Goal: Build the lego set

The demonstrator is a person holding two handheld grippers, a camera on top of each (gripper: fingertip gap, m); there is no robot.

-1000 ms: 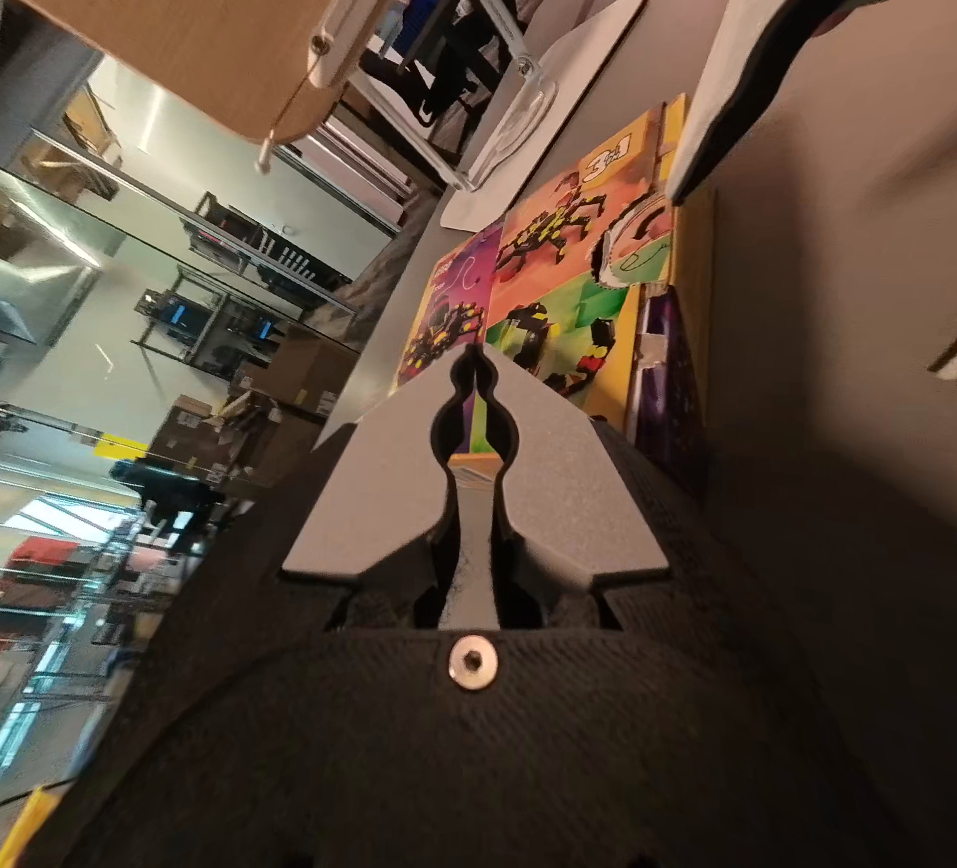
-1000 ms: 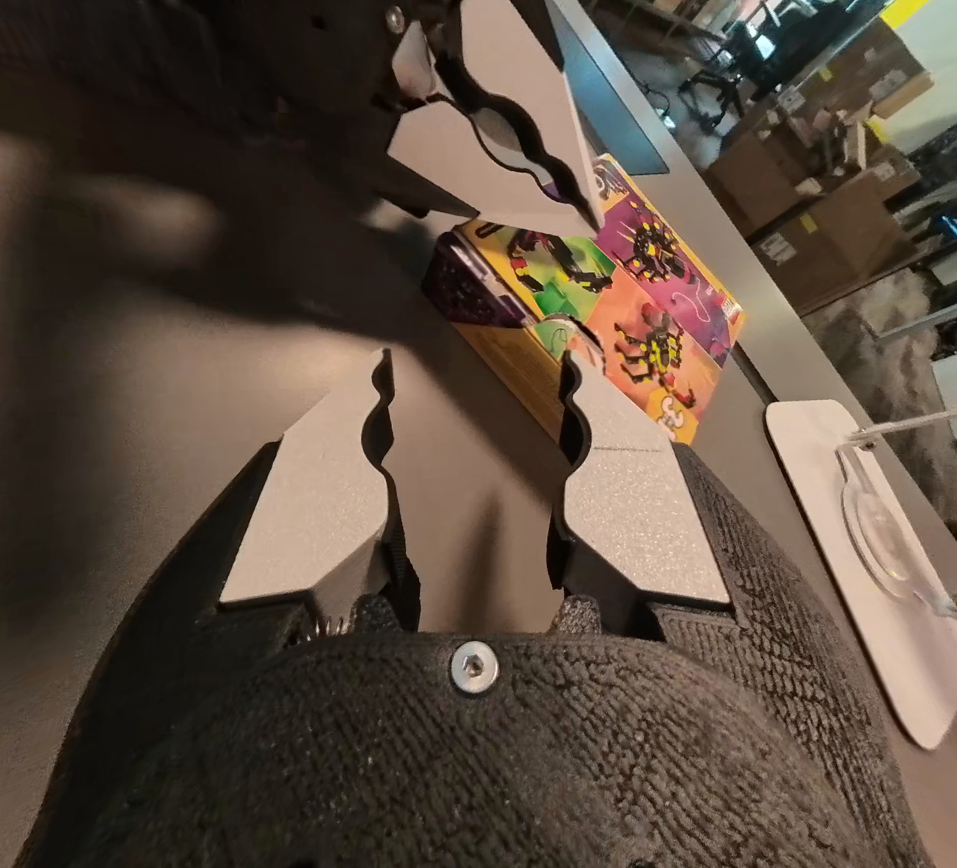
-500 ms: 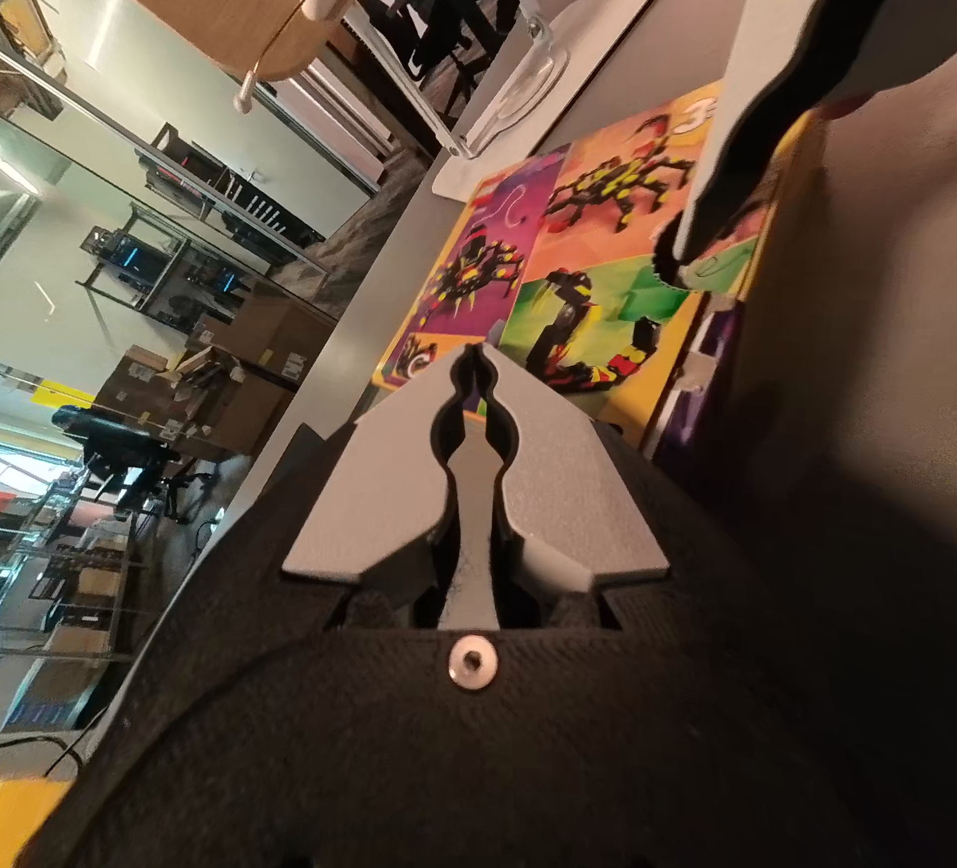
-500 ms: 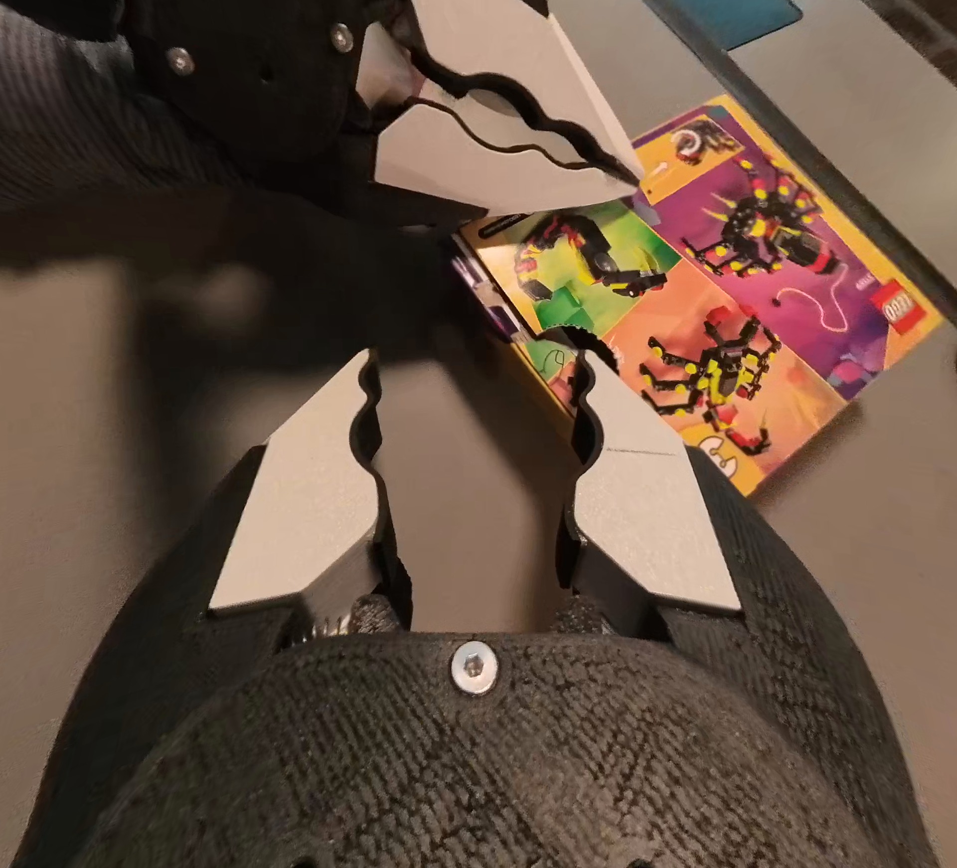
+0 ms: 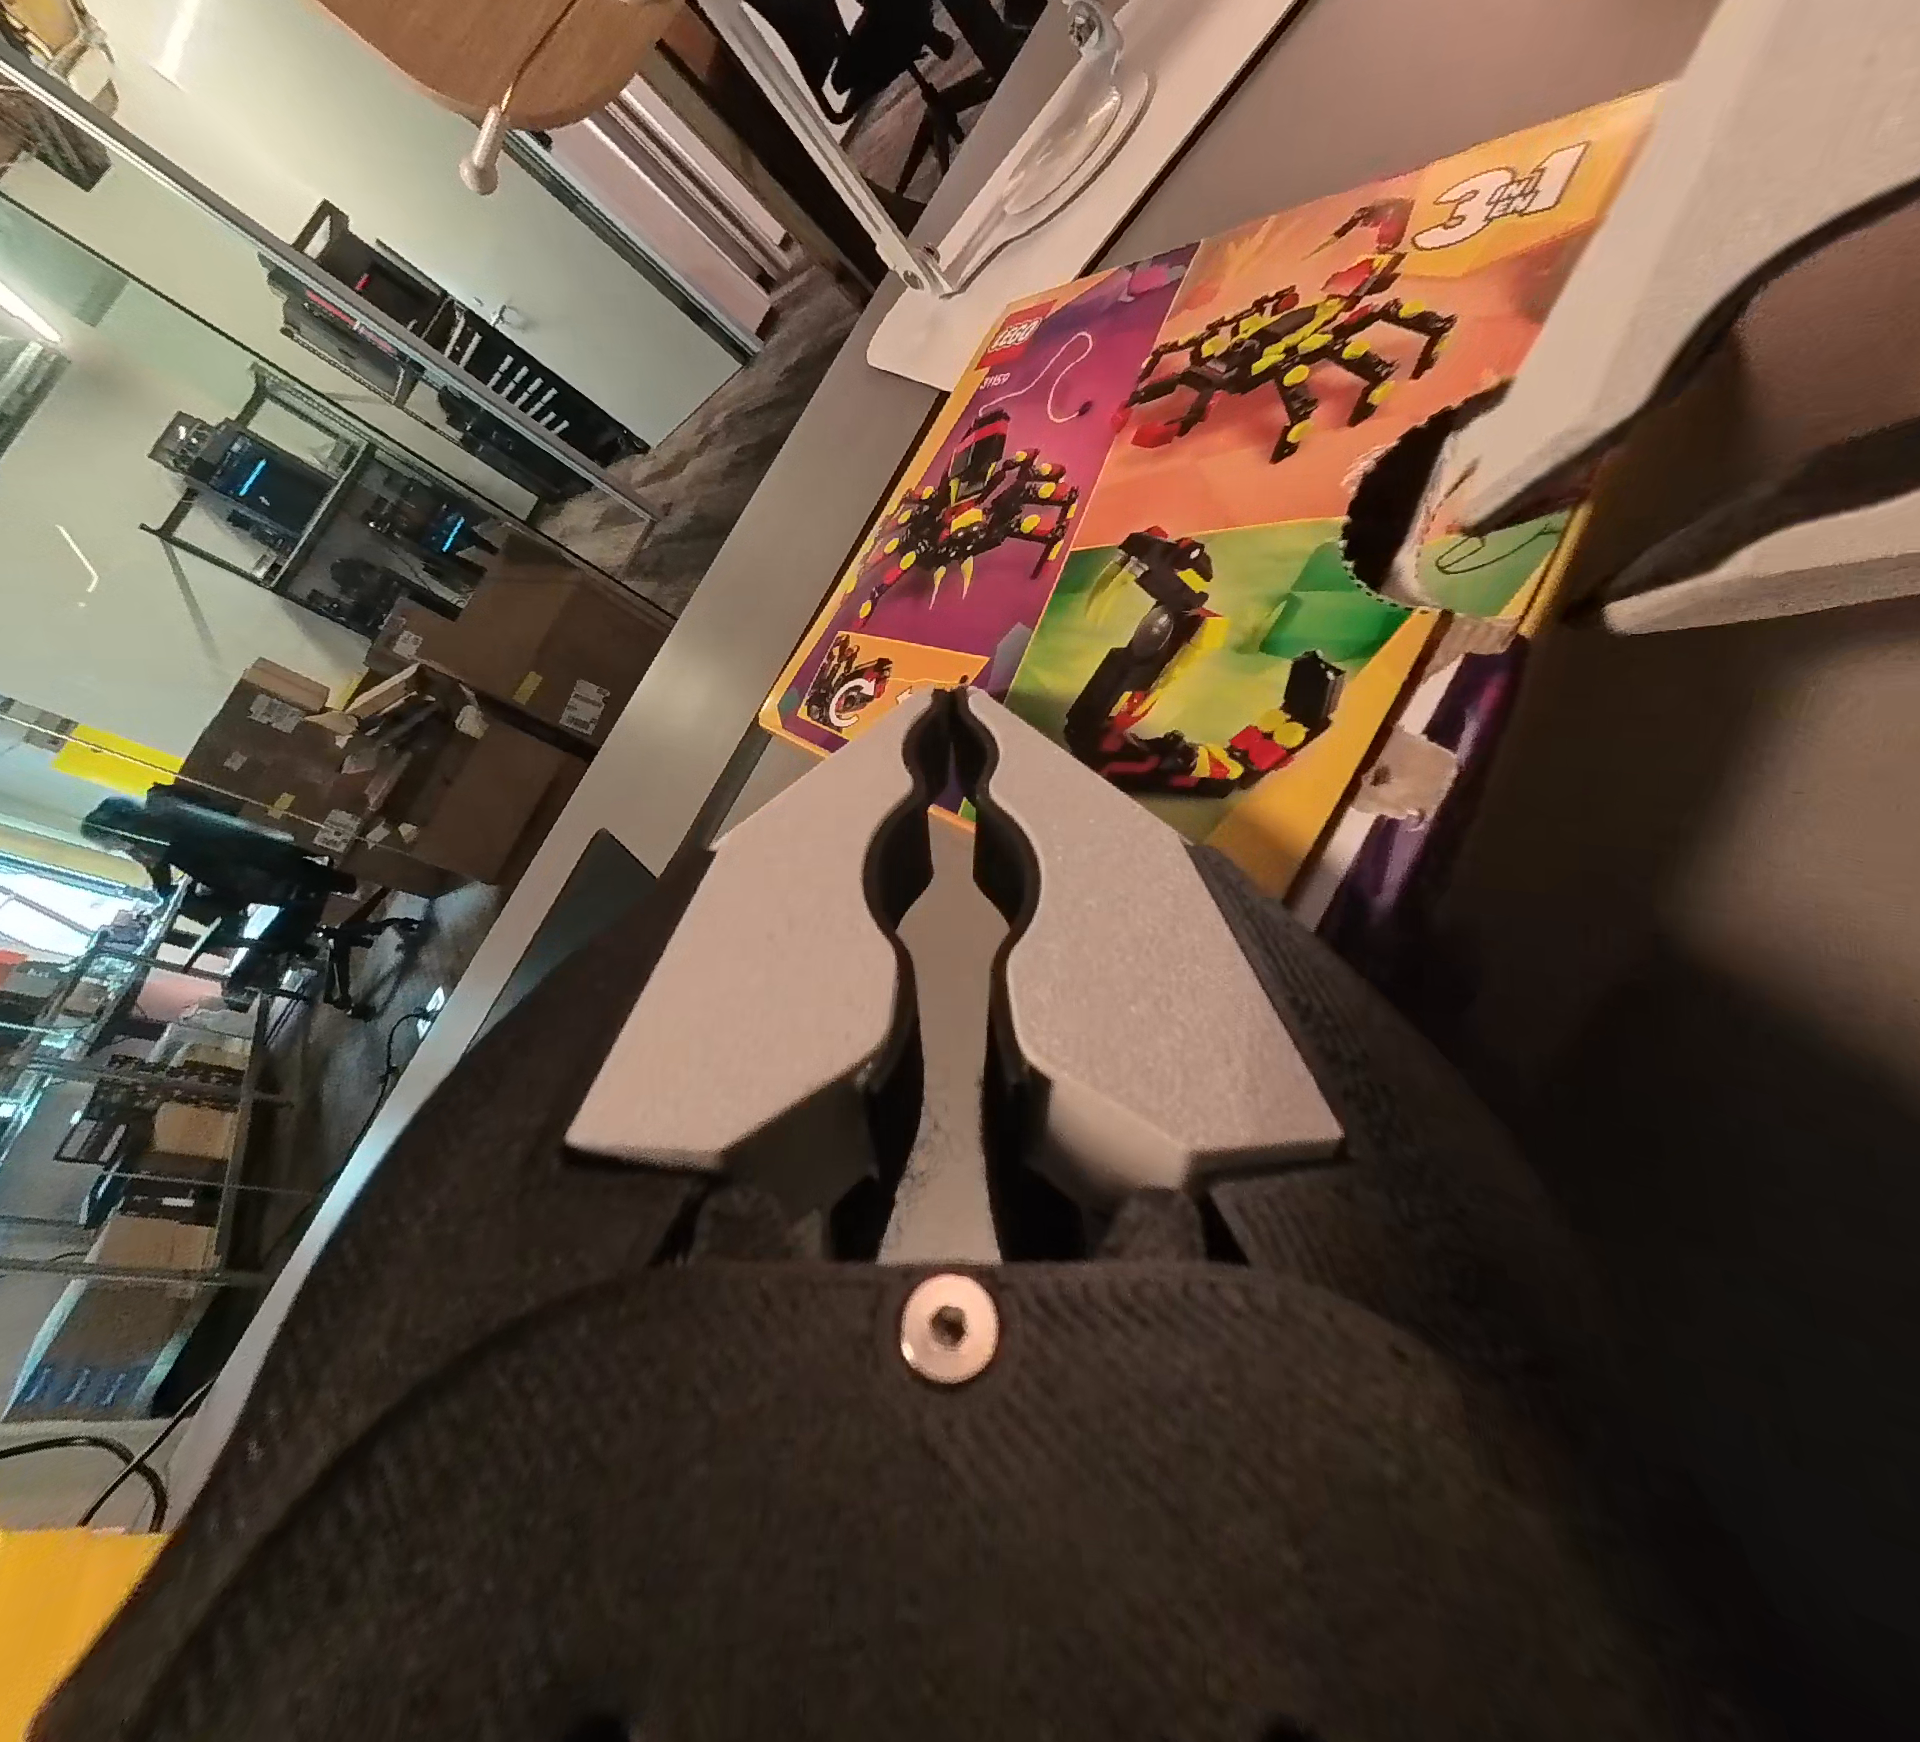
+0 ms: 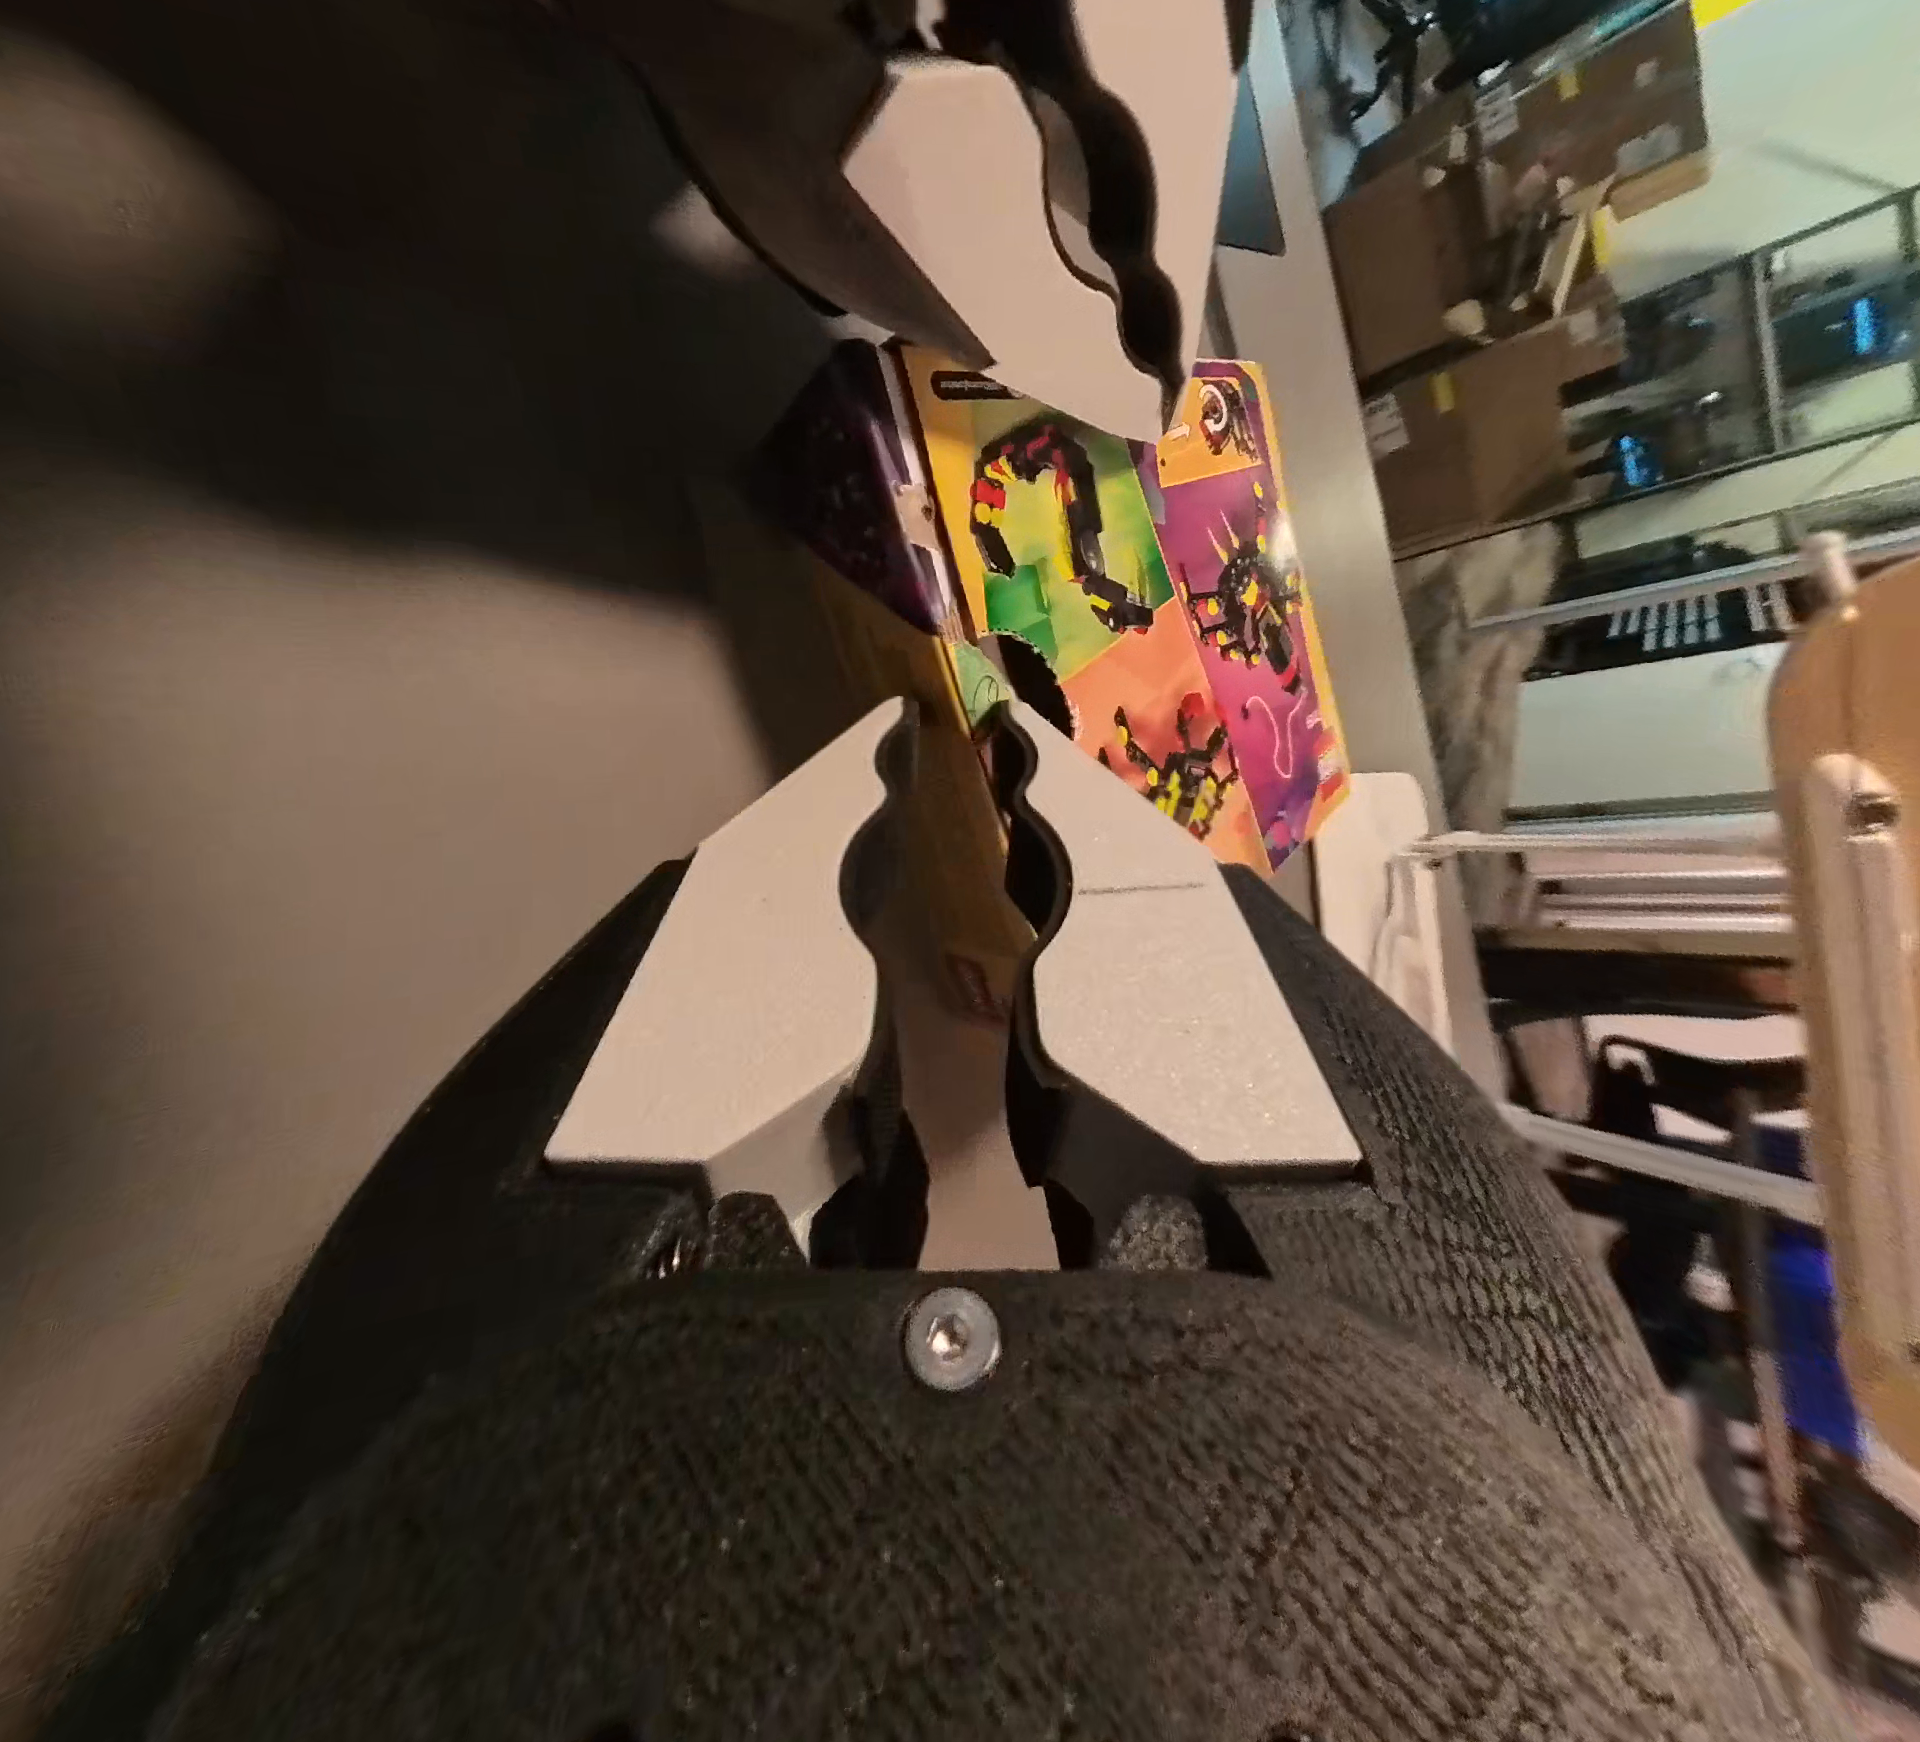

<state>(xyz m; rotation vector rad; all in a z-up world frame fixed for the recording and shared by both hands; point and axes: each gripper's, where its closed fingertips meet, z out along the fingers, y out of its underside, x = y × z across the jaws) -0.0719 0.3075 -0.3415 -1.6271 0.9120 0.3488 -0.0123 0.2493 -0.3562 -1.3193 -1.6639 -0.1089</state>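
At mid-frame of the right wrist view, the lego box (image 6: 1122, 612) is pinched at its near edge by the right gripper (image 6: 956, 736), beside a torn thumb-hole. It is judged light, stiff but crushable cardboard, best taken by an edge. Its long axis runs toward the lower right. The left gripper (image 5: 951, 705), fingers pressed together on nothing, sits before the box's corner.

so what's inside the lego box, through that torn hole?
Only darkness shows through the torn hole in the lego box; contents are hidden. The right tool is clamped at the hole's edge.
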